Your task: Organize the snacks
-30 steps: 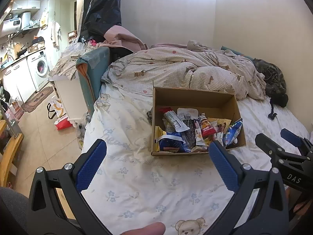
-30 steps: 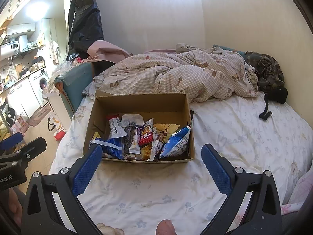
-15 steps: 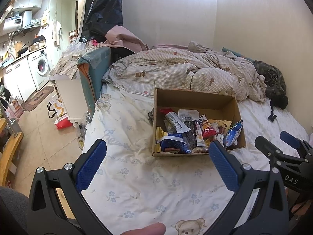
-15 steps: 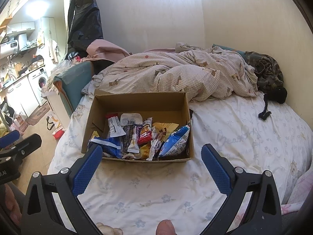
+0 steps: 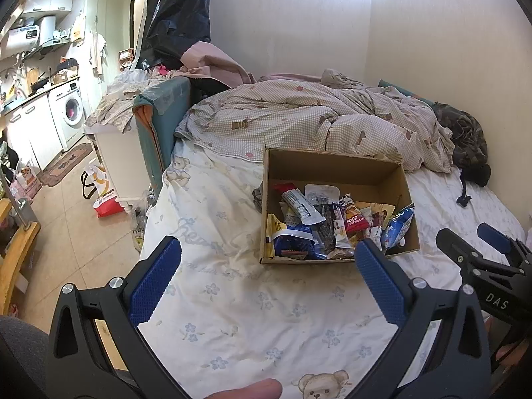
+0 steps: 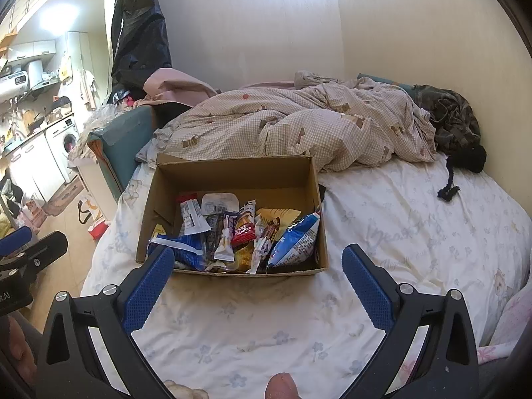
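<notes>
An open cardboard box [image 5: 335, 166] [image 6: 232, 174] rests on the bed and holds several snack packets: a blue chip bag [image 6: 294, 241] [image 5: 397, 227], a red bar [image 6: 244, 229] [image 5: 355, 222], a silver-white packet [image 5: 301, 207] [image 6: 191, 214] and a dark blue pack [image 5: 292, 241] [image 6: 181, 246]. My left gripper [image 5: 267, 256] hovers open over the sheet, in front of the box and a little left of it. Facing the box's front wall, my right gripper [image 6: 257, 259] is open too, with nothing between its fingers. Each gripper shows at the edge of the other's view.
A rumpled checked duvet [image 5: 316, 116] [image 6: 299, 126] lies behind the box, dark clothing [image 6: 452, 116] at the back right. The bed's left edge [image 5: 149, 226] drops to a tiled floor with a white cabinet [image 5: 116, 159]. Walls close in behind and on the right.
Both grippers have drifted slightly; the box sits a touch lower and further left in the right wrist view. Both stay open and the snacks have not moved.
</notes>
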`<state>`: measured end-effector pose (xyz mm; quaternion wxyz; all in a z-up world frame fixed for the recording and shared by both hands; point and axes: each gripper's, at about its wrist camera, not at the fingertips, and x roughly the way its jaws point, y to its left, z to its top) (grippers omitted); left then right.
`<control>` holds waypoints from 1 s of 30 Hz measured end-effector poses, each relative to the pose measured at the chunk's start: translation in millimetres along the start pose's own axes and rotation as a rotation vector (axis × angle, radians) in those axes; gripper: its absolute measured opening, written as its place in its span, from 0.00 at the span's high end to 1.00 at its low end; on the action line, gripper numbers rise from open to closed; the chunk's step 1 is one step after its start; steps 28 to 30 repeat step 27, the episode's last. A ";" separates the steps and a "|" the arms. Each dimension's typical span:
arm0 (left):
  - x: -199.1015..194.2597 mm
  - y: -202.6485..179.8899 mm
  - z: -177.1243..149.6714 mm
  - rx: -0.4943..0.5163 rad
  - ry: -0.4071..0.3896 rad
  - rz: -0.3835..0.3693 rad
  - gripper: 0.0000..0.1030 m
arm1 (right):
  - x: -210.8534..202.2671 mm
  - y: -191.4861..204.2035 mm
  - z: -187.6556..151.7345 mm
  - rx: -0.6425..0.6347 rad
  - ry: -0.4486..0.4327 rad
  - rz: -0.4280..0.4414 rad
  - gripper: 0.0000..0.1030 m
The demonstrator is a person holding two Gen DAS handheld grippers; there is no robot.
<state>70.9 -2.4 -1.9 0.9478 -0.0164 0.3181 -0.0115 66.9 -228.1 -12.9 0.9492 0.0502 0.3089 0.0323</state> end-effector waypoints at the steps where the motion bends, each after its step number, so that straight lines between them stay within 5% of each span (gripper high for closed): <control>1: 0.0 0.0 0.0 0.000 0.000 0.000 0.00 | -0.2 -0.2 0.1 -0.001 0.002 0.000 0.00; 30: 1.8 -0.5 -5.2 -0.010 0.023 -0.004 0.00 | -1.7 2.2 0.7 0.004 -0.002 0.006 0.00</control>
